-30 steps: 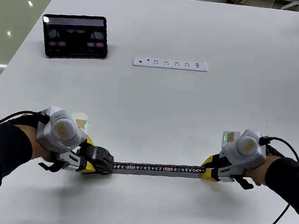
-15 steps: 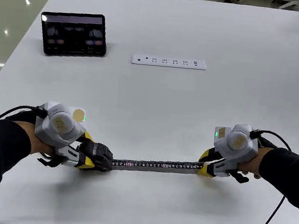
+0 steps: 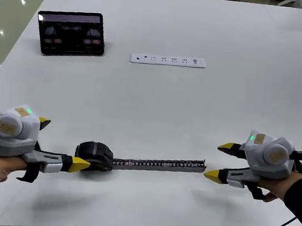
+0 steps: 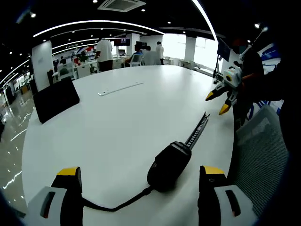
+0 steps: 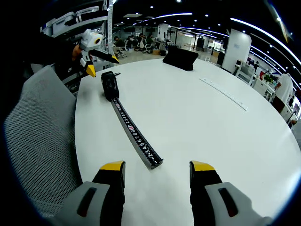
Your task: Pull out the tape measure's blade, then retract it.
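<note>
Both sets of fingers are spread wide and empty: left gripper (image 3: 62, 142) just behind the tape measure (image 3: 94, 155), right gripper (image 3: 218, 161) just past the blade (image 3: 159, 164) tip. Blade lies extended on the tabletop (image 3: 167, 104). Pull-out looks done; retracting likely needs regripping the tape measure.

Looks out over a white table (image 4: 108, 122) between the wide-spread, yellow-tipped jaws of the left gripper (image 4: 141, 171). Finds the black tape measure (image 4: 169, 165) lying between the jaws, clear of both, with a thin cord (image 4: 115, 205) trailing toward the left-hand jaw. Follows the blade (image 4: 197, 131) flat along the table to the far right, toward the right gripper (image 4: 217, 102), jaws parted. Picks out a dark tablet (image 4: 54, 99) and a power strip (image 4: 120, 88) far left, and a mesh chair (image 4: 261, 155) near right.
</note>
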The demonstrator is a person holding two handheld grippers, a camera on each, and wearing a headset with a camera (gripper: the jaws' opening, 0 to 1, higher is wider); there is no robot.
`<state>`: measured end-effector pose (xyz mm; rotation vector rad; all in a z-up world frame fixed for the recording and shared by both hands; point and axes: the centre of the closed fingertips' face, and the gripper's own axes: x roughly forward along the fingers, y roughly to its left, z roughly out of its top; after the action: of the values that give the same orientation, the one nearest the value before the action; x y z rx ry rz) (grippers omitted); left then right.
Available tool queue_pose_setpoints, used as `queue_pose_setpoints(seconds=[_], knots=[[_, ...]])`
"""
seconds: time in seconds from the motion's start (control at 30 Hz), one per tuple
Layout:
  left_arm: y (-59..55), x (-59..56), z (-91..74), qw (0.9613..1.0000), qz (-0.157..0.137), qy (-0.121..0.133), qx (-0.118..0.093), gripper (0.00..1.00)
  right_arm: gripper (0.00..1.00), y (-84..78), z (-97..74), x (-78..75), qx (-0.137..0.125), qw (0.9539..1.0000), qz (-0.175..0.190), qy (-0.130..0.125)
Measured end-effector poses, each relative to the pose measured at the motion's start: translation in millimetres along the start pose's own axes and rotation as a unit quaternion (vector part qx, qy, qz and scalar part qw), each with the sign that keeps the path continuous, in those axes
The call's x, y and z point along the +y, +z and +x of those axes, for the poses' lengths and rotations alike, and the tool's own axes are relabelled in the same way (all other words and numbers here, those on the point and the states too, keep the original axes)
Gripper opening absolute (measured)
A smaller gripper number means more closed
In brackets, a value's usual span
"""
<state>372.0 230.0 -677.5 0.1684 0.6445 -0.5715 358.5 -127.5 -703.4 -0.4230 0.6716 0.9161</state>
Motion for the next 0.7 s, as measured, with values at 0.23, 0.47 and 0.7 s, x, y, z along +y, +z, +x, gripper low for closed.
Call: queue_pose_setpoints(seconds=[0.23, 0.47, 0.7], knots=[[-9.5, 3.4, -27.3, 0.9931, -0.091, 0.063, -0.037, 1.00, 0.68, -21.8, -27.4, -1.9, -0.025, 0.9958, 0.065, -0.060], [-25.7, -3.5, -44.0, 0.9926, -0.089, 0.059, -0.057, 1.00, 0.84, -43.2, -54.8, 7.8, -0.029, 0.9922, 0.075, -0.095], [-20.5, -3.2, -53.5, 0.9931, -0.073, 0.052, -0.076, 1.00, 0.94, -49.2, -61.0, 13.7, -0.026, 0.9932, 0.075, -0.086]])
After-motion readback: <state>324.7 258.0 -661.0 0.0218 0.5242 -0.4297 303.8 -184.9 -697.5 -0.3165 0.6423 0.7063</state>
